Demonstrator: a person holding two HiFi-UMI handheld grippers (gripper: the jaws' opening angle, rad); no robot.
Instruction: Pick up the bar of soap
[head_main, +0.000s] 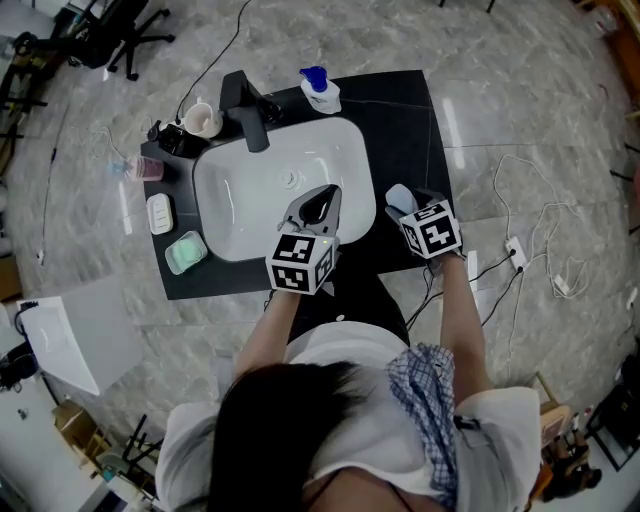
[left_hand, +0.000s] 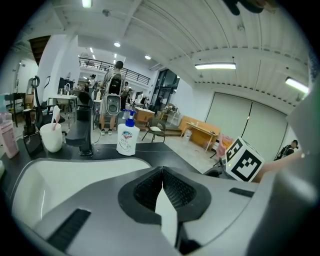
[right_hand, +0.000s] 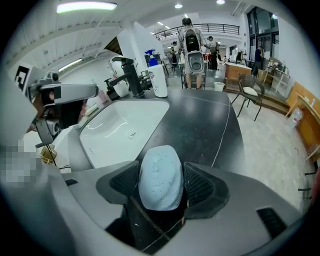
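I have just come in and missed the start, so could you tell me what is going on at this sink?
A person at a dark counter holds a gripper in each hand. The right gripper is closed on the pale blue bar of soap, over the counter beside the white basin. The left gripper is shut and empty, over the basin.

In head view the right gripper (head_main: 409, 205) covers most of the bar of soap (head_main: 398, 197), only its far end shows, & print on the pump bottle (left_hand: 128, 140) is too small to read
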